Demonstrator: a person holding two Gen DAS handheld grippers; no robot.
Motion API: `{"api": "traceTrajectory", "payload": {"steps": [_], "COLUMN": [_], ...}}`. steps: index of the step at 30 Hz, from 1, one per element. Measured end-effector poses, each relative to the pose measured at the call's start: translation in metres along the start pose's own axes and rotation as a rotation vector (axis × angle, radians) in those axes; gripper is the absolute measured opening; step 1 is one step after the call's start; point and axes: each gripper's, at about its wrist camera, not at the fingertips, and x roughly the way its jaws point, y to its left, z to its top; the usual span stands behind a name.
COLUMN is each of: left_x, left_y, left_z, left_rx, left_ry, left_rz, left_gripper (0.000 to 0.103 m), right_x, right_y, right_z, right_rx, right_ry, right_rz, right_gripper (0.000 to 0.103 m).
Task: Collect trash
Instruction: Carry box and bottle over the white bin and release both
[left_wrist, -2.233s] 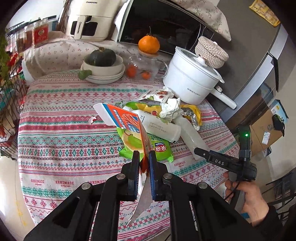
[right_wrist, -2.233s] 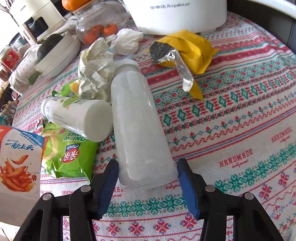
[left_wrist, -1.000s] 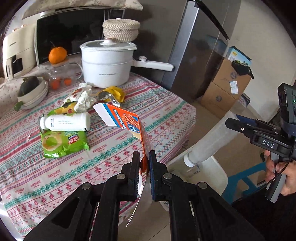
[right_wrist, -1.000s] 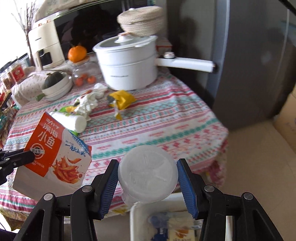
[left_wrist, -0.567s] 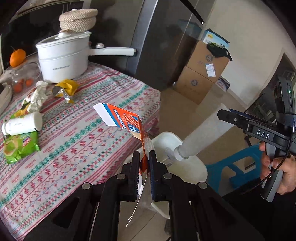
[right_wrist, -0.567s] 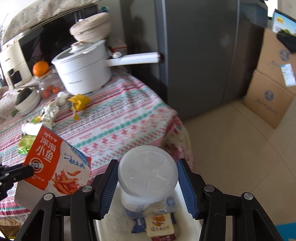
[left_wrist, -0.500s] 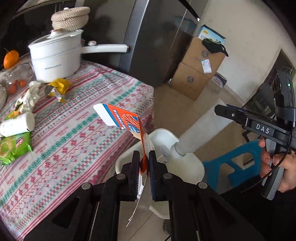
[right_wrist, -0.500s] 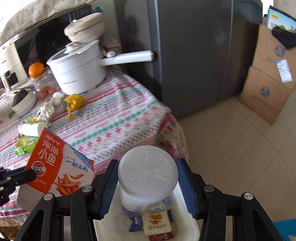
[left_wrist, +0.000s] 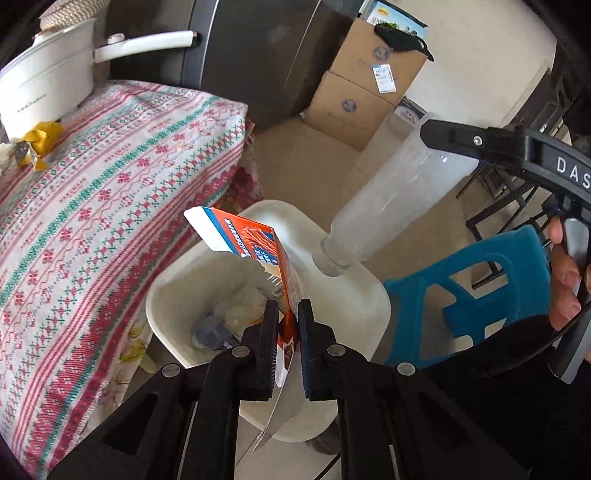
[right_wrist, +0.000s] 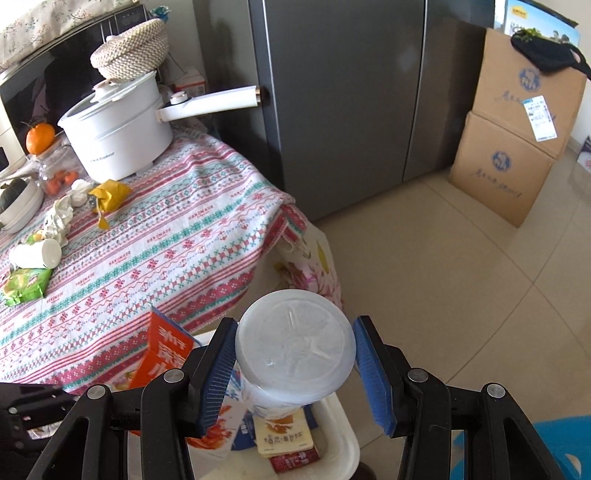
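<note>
1. Here, nearest the left wrist camera, the left gripper has its fingers pressed almost together, pinching the lower edge of the orange snack packet. The packet stands up and away from the fingers, its long axis tilted toward the bench, and its body hangs directly over the open mouth of the white bin.
2. Just past it, the right gripper has its fingers held partly apart, clamped on the base of the clear plastic bottle. From the left wrist view the bottle slopes neck-down, its long axis running from the right fingers toward the bin, and its mouth sits just above the bin's far rim.
3. Inside the bin, below both items, lie a few discarded wrappers, so the bin is partly filled but its mouth is clear.
4. My reading is that the coming move turns on one relation: both pieces of trash are already above the bin, so each needs only a release. The packet sits more squarely over the middle; the bottle's neck is nearer the rim and may want a small shift inward.
5. Farther from the bin, on the bench, remain a green packet, a white bottle, crumpled paper and a yellow wrapper, all well apart from the bin; the left hand is the nearer to them.
</note>
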Motion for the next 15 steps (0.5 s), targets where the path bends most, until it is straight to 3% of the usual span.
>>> {"api": "traceTrajectory", "payload": {"steps": [4,8,15], "left_x": [0.005,-0.003,-0.028], "left_y": [-0.001,0.004,0.025], "left_z": [0.002,0.003,-0.001], "left_rx": [0.016,0.016,-0.015], "left_ry": [0.03,0.019,0.013], "left_rz": [0.021,0.062,0.158], "left_gripper": [0.018,0.051,0.053], "right_x": [0.004,0.006,0.015], "right_y": [-0.002,-0.002,0.005], "right_z": [-0.001,-0.002,-0.008], "right_rx": [0.0,-0.004,-0.046], "right_ry": [0.013,0.025,0.07], "right_rz": [-0.003,-0.006,-0.002], "right_gripper": [0.055,0.055,0.056]}}
